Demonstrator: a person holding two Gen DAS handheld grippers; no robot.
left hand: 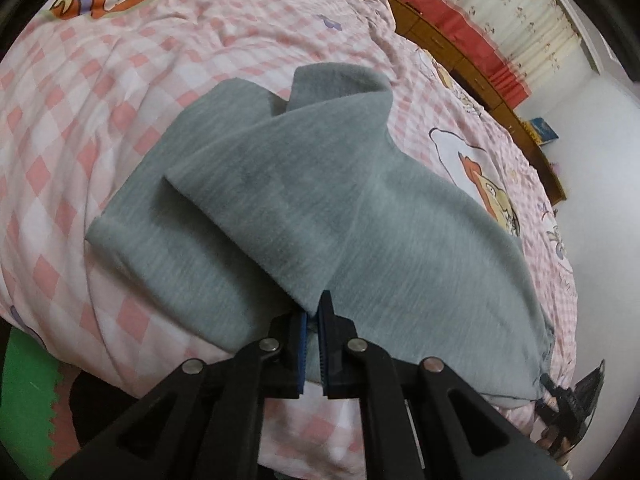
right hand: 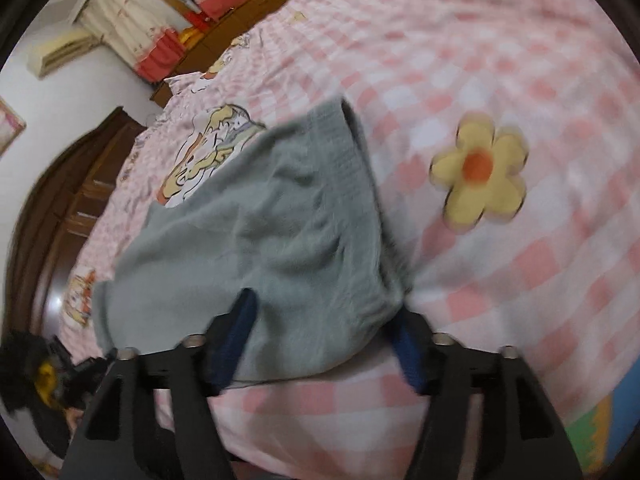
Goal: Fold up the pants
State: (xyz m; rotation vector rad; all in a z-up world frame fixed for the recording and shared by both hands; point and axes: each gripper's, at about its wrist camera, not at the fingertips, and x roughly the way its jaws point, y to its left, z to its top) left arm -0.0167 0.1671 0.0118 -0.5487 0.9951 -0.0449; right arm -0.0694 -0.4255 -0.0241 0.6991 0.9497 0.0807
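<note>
Nearest to me, my left gripper [left hand: 313, 320] is pinching an edge of the grey pants [left hand: 280, 200], its jaws nearly together with only a thin strip of cloth between them. My right gripper [right hand: 320, 336] is standing wide apart, its blue pads either side of the waistband end of the pants [right hand: 260, 240], and I cannot tell whether either pad is touching the cloth, as the right wrist view is blurred.

Just beyond, the pants are lying on the pink checked bed [left hand: 100, 100], with the legs already doubled over the lower layer, though askew, so I am judging the first fold as made but not squared. Aligning the edges and at least one more fold are, I think, remaining.

Farther off, a yellow flower cushion [right hand: 480, 176] is sitting well apart from the pants.
</note>
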